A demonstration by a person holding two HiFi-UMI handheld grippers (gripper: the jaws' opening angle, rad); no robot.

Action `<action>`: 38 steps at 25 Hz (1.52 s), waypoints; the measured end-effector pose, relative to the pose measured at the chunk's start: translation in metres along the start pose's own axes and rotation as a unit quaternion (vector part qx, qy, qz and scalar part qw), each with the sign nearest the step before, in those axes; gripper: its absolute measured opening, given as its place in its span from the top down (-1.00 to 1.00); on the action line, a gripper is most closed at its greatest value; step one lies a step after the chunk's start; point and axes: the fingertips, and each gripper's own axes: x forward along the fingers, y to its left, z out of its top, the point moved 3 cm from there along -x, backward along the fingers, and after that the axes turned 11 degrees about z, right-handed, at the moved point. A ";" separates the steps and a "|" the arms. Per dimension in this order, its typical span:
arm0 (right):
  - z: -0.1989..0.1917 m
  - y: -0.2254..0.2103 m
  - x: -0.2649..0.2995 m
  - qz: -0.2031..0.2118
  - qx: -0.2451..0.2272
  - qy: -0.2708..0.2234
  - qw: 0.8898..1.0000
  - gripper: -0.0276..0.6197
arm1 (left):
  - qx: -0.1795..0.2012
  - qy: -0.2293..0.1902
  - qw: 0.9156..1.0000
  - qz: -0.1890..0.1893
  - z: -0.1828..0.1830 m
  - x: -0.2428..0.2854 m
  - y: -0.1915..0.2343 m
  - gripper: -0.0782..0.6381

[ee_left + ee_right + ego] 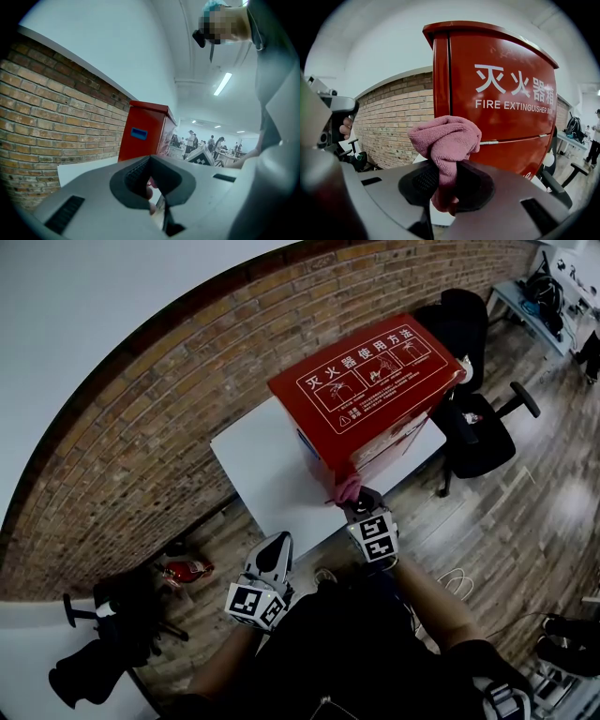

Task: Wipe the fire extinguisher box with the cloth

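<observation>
Cloth (445,136), pink, is clenched in the right gripper (359,501), right at the lower front corner of the red fire extinguisher box (366,381) on the white bench (262,474). Left gripper (274,554) hangs near the bench edge w/ jaws together, nothing in it.

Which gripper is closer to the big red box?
Right. The right gripper, holding the cloth, is just before the box; the left gripper hangs back by the table corner.
</observation>
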 end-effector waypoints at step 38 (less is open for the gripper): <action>-0.091 -0.009 0.050 0.002 0.025 0.109 0.994 0.65 | -0.010 0.024 0.999 0.031 -0.019 -0.011 0.014 0.72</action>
